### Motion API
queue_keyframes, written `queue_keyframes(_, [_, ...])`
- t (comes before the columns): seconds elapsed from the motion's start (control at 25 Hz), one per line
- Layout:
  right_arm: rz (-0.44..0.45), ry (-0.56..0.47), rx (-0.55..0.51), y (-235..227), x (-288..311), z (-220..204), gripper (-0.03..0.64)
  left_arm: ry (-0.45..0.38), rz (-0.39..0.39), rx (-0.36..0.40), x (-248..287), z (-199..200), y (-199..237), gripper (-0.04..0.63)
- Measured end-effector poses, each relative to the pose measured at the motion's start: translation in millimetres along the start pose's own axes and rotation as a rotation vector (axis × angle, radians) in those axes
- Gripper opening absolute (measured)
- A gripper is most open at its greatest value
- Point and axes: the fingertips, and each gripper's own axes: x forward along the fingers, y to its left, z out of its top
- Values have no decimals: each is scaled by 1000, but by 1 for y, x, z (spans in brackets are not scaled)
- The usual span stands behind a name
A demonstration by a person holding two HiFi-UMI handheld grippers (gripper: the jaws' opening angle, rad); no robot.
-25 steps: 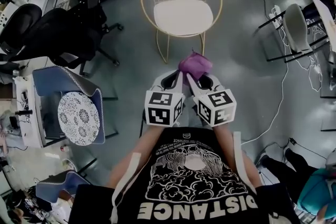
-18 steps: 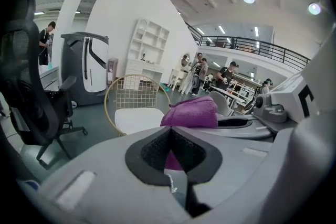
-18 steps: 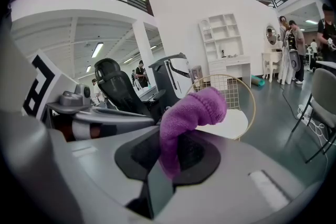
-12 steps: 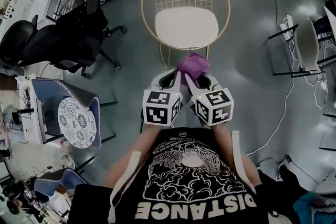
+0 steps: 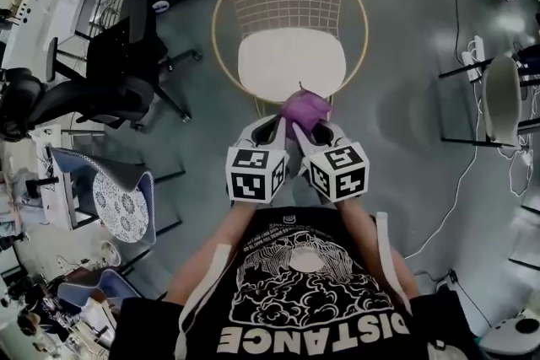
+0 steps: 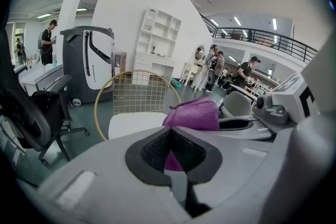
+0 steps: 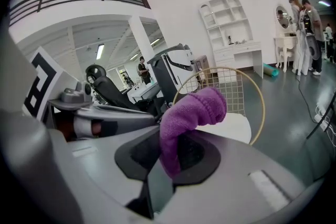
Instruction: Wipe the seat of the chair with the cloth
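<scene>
At the 9 o'clock side of the head view a black office chair [image 5: 93,84] stands on the grey floor [image 5: 396,139]. Below it, toward 8 o'clock, a round patterned cushion [image 5: 118,200] lies on another seat. Near the middle, the left gripper [image 5: 277,125] is held out from the person's black T-shirt [image 5: 308,291], its marker cube toward the body. In its own view its jaws are clenched, and a sliver of purple shows pinched between the dark pads. The purple cloth [image 5: 304,108] bunches up just ahead of the two grippers' tips, between them. It sits at the 6 o'clock edge of the white seat [image 5: 291,63] of the gold wire chair [image 5: 287,4], which fills the 12 o'clock part of the view, its mesh back farthest from the person. From above it cannot be told whether the cloth touches the seat; in the gripper views it curls up with the seat behind it. Just beside the left one, the right gripper [image 5: 315,129] has its jaws clamped on the cloth, whose free end rises and folds over toward the chair. At 3 o'clock stands a grey chair [image 5: 504,101] on black legs.
</scene>
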Motion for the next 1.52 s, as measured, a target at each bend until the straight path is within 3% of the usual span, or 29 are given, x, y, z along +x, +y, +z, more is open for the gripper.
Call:
queue_keyframes(0.32, [78, 31, 27, -37, 26, 13, 60, 47, 83, -2, 31, 15, 10, 0])
queue_keyframes(0.68, [135, 105, 6, -45, 74, 6, 60, 62, 138, -45, 55, 15, 49, 0])
queue_keyframes(1.04, [158, 156, -11, -37, 160, 12, 60, 92, 126, -78, 90, 16, 117, 0])
queue_keyframes(1.2, [140, 223, -13, -18, 196, 21, 60, 125, 84, -118, 89, 27, 153, 0])
queue_keyframes(1.52, [107, 270, 23, -52, 283, 5, 60, 175, 74, -136, 148, 14, 218, 0])
